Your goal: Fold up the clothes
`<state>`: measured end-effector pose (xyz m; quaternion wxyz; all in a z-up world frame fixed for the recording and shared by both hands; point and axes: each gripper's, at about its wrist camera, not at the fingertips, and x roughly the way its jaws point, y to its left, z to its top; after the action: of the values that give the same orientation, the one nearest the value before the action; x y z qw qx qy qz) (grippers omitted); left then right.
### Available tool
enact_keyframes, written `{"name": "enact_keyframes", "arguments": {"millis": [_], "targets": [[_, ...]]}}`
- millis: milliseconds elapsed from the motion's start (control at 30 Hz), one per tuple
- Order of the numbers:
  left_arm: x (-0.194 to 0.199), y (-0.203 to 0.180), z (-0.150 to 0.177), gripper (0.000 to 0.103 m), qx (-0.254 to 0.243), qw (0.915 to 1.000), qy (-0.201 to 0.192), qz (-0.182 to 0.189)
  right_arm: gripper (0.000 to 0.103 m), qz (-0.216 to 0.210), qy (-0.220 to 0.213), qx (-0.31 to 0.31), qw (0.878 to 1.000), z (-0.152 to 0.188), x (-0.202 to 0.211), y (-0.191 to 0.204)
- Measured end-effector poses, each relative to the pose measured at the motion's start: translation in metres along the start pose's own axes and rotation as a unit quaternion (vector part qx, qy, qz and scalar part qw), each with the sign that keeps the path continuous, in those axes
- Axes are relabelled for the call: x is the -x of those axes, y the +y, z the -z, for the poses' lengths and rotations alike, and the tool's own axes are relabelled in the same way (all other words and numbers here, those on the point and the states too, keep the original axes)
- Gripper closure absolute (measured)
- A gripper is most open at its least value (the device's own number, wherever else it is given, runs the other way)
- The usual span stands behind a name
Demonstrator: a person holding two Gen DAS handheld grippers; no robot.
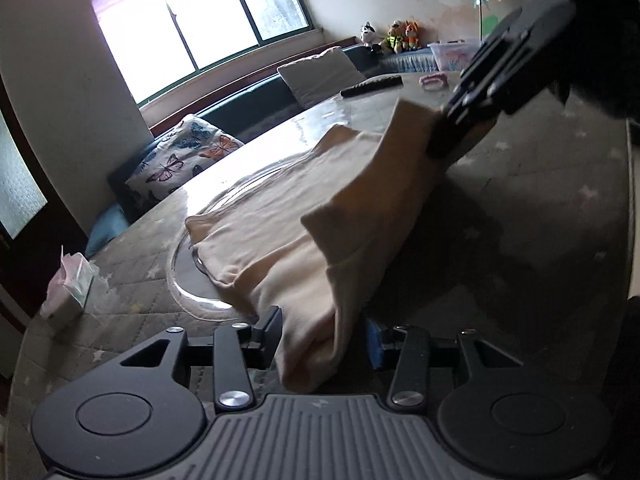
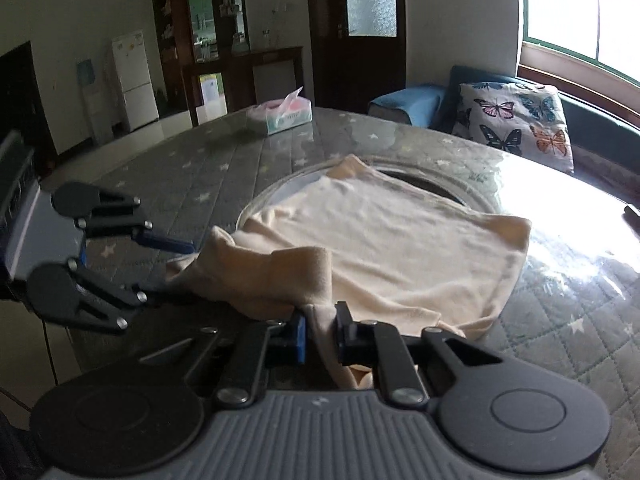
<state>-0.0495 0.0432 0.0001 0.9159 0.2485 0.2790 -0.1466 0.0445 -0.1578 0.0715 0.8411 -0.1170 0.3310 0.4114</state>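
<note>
A cream garment (image 1: 272, 216) (image 2: 400, 248) lies mostly flat on a round table (image 1: 540, 208) (image 2: 200, 168) with a grey quilted cover. My left gripper (image 1: 322, 328) (image 2: 180, 272) stands open, and a bunched near edge of the garment hangs loosely between its fingers. My right gripper (image 2: 320, 320) is shut on a narrow fold of the same garment. In the left wrist view my right gripper (image 1: 440, 136) holds that corner raised above the table, so the cloth slopes down from it.
The garment partly covers a glass turntable (image 1: 188, 292) (image 2: 420, 178). A tissue pack (image 1: 68, 284) (image 2: 286, 114) sits near the table's edge. A remote control (image 1: 372, 86) and a small pink item (image 1: 434, 80) lie at the far side. A butterfly cushion (image 1: 180, 160) (image 2: 520, 124) rests on the sofa beyond.
</note>
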Motion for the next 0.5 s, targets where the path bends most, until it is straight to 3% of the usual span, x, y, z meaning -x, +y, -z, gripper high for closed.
{"name": "enact_keyframes", "arguments": {"millis": [67,133,233,500], "targets": [[-0.001,-0.002,0.002,0.061,-0.019,0.9998,-0.005,-0.009,0.091,0.002,-0.002,-0.008,1.0,-0.001,0.0,-0.001],[-0.001,-0.005,0.002,0.077,-0.042,0.9989,-0.016,-0.016,0.092,0.004,-0.004,-0.013,1.0,0.0,0.0,-0.002],[0.004,-0.007,0.002,0.088,-0.05,0.9985,-0.021,-0.01,0.093,0.009,-0.01,-0.017,1.0,0.002,0.001,0.0],[0.061,-0.008,-0.007,0.09,-0.027,0.9985,-0.046,0.012,0.094,0.002,-0.042,-0.015,0.999,0.008,0.037,0.011]]}}
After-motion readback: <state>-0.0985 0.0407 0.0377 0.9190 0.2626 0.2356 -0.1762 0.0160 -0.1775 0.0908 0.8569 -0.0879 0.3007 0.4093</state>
